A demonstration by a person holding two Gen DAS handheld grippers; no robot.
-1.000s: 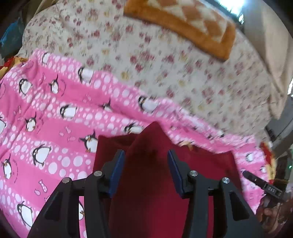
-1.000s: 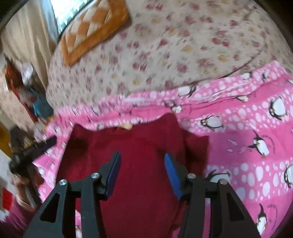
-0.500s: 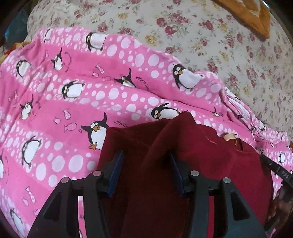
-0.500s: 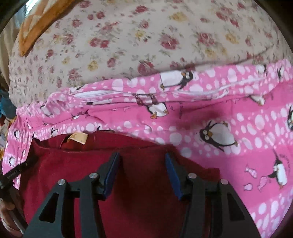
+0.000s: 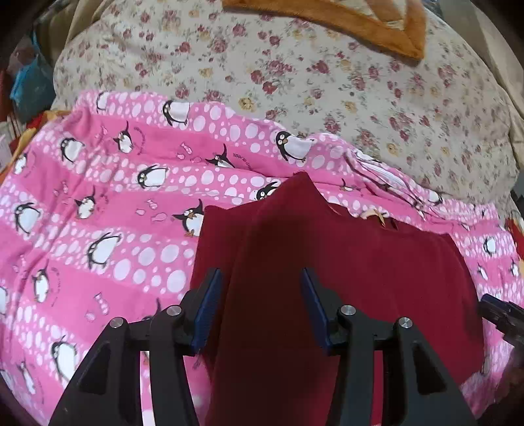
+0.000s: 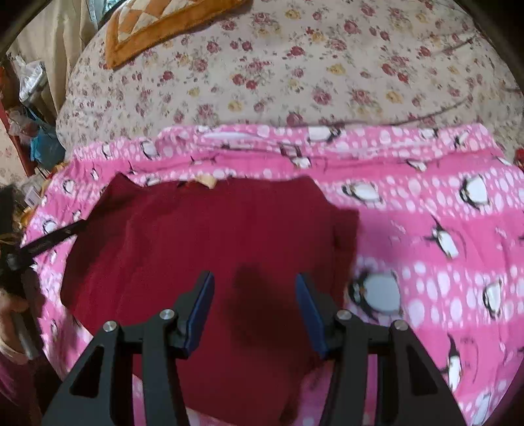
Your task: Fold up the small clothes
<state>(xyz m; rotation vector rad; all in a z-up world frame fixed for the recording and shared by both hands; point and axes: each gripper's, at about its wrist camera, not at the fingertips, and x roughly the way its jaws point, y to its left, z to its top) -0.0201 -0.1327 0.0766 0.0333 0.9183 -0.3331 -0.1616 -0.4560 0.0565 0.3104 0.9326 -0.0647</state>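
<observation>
– Dark red top [image 5: 327,262], spread on the pink penguin blanket [image 5: 98,196]. It fills the lower middle of both wrist views.

– And the blanket?

– It covers the near part of the bed [image 5: 294,65], whose floral sheet shows across the upper half of each frame. An orange cushion [image 5: 360,19] sits at the top edge, well apart from the top.

– What is the left hand-held gripper [image 5: 260,308] doing?

– It grips the top. A ridge of red cloth fills the gap between its blue pads and runs up to a peak in the centre of the frame, above the flat part.

– The right hand-held gripper [image 6: 253,308]?

– Half spread over the top, at bottom centre of its view. Red cloth lies between the pads with a dark shadow on it, but I cannot tell whether the pads press on it.

– Can either tool be seen from the other side?

– Yes. In the right view a black finger of the left one reaches in from the left edge to the top's left side. In the left view, a bit of the right one shows at the right edge.

– Anything on the top itself?

– A tan label [image 6: 204,179] at its far edge, touching the blanket.
</observation>
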